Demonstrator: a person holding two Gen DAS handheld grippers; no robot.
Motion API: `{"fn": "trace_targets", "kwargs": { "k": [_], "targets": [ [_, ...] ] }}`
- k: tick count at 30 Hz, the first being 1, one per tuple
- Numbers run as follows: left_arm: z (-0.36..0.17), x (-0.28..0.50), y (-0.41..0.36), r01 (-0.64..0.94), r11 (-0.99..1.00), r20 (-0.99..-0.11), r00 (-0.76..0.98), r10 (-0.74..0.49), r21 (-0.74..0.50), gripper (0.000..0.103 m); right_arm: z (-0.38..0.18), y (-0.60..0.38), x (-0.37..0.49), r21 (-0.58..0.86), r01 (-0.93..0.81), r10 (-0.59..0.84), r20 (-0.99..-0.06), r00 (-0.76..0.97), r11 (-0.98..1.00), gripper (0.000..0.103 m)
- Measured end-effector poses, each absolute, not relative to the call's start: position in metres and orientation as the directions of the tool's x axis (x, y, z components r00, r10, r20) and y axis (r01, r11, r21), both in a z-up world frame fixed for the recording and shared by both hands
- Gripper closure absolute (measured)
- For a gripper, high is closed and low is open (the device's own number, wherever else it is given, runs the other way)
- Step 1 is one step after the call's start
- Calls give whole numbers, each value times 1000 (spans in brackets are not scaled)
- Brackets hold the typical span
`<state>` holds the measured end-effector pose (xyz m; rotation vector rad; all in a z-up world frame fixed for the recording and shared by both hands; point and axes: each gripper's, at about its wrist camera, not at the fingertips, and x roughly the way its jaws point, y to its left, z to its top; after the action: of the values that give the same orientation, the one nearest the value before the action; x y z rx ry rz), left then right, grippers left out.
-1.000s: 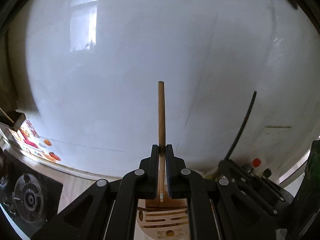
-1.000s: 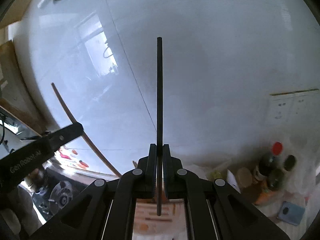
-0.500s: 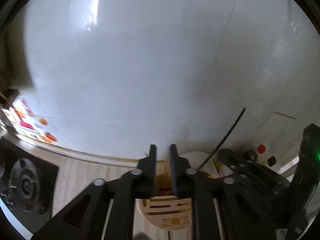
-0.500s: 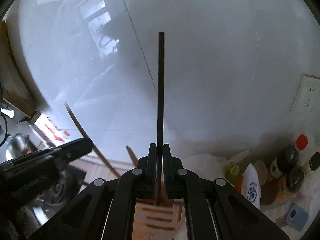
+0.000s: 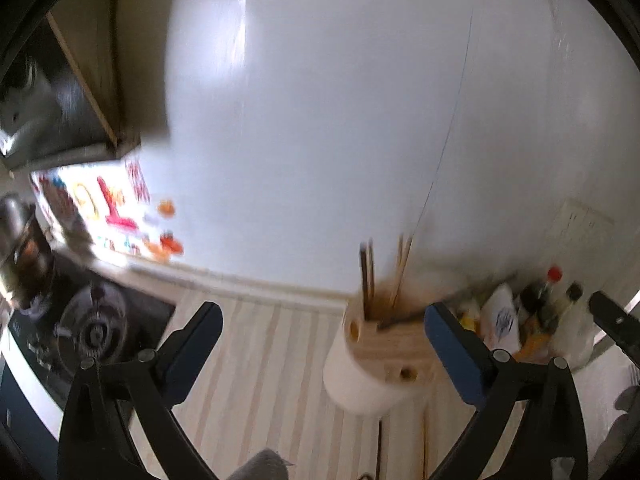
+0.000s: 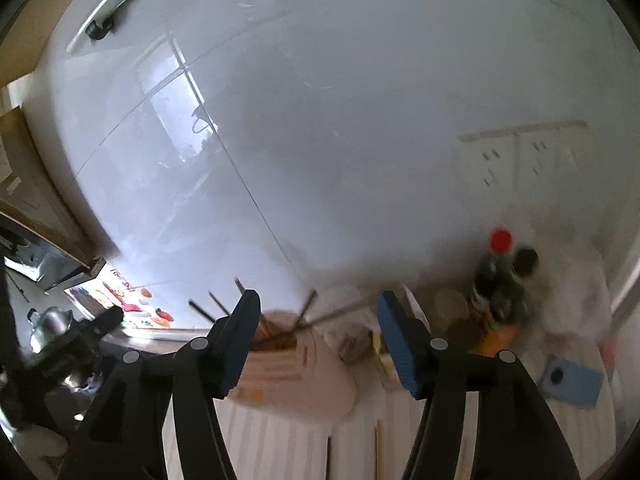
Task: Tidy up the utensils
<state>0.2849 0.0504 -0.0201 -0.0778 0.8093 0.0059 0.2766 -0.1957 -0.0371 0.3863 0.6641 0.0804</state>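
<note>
Your left tool [image 5: 323,334] stands spread wide, jaws having just been opening, nothing between the blue pads. It hangs over the pale striped wood surface [image 5: 256,360], angled down toward the wall.

The white cylindrical utensil holder with a slotted wooden top [image 5: 374,364] sits on that surface near the white tiled wall [image 5: 320,120], just left of your left tool's right-hand finger. Dark and wooden chopsticks [image 5: 368,280] stand in it, blurred; some upright, one dark stick lying aslant across the top.

Your right tool [image 6: 318,334] is parted about halfway, jaws having just been opening, and it grips nothing. The same holder [image 6: 296,376] lies beyond and between its fingers, sticks [image 6: 304,312] fanning out of it.

Bottles, one red-capped [image 6: 500,276], cluster to the right. A black gas burner [image 5: 94,328] sits at left.
</note>
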Motion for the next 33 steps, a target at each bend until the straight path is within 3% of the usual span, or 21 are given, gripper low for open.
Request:
{"fn": "trace_targets", "kwargs": {
  "k": [3, 7, 10, 12, 17, 26, 29, 33],
  "targets": [
    [-43, 287, 52, -96, 995, -752, 659, 40, -31, 0, -56, -209, 273, 466, 75, 257, -607, 752, 882, 40],
    [-60, 299, 49, -204, 976, -752, 630, 194, 81, 0, -112, -240, 304, 708, 136, 457, -577, 677, 693, 41],
    [-72, 314, 58, -272, 953, -765, 584, 272, 131, 0, -145, -257, 335, 802, 175, 540, -528, 655, 572, 58],
    [-81, 324, 64, -307, 938, -771, 554, 316, 163, 0, -163, -262, 359, 833, 209, 563, -510, 651, 513, 58],
    [-100, 344, 77, -361, 906, -782, 491, 384, 219, 0, -184, -258, 406, 844, 230, 590, -509, 627, 484, 61],
    [-134, 369, 90, -373, 900, -828, 411, 380, 228, 0, -226, -250, 456, 813, 339, 610, -581, 539, 474, 62],
    [-138, 373, 91, -369, 901, -835, 403, 375, 227, 0, -232, -244, 462, 820, 332, 624, -570, 534, 466, 92],
    [-141, 371, 89, -346, 917, -850, 404, 337, 199, 0, -209, -246, 457, 790, 290, 550, -592, 589, 540, 93]
  ]
}}
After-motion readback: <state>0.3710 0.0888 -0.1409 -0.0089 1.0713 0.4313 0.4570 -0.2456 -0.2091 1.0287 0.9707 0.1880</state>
